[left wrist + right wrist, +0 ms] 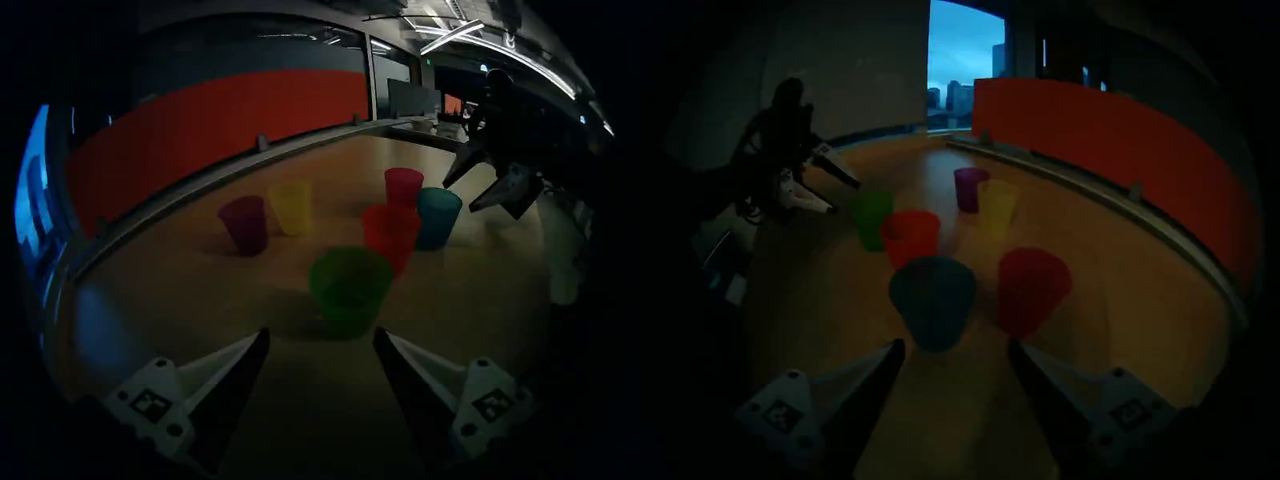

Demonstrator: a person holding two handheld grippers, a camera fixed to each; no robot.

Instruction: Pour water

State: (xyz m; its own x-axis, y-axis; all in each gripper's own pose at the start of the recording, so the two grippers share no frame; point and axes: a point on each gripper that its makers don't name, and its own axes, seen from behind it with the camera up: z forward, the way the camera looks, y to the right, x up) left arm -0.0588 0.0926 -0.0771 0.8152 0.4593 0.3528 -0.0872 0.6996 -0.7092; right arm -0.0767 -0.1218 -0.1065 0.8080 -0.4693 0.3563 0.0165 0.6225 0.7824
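On the dim wooden table (160,312), six cups are grouped, and a green cup (350,288) is seen just ahead of the left gripper (320,331), whose fingers are spread apart. In the right gripper view, a teal cup (934,300) is noted just ahead of the right gripper (954,342), likewise spread wide, with a dark red cup (1030,288) just beside it. An orange-red cup (390,236), a yellow cup (292,208) and a purple cup (245,224) are set nearby; whether any holds water cannot be told.

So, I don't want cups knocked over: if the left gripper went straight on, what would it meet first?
Most likely the green cup: it stands just ahead of the left gripper, roughly centred between its open fingers. A red cup stands behind it. The exact gap is hard to judge.
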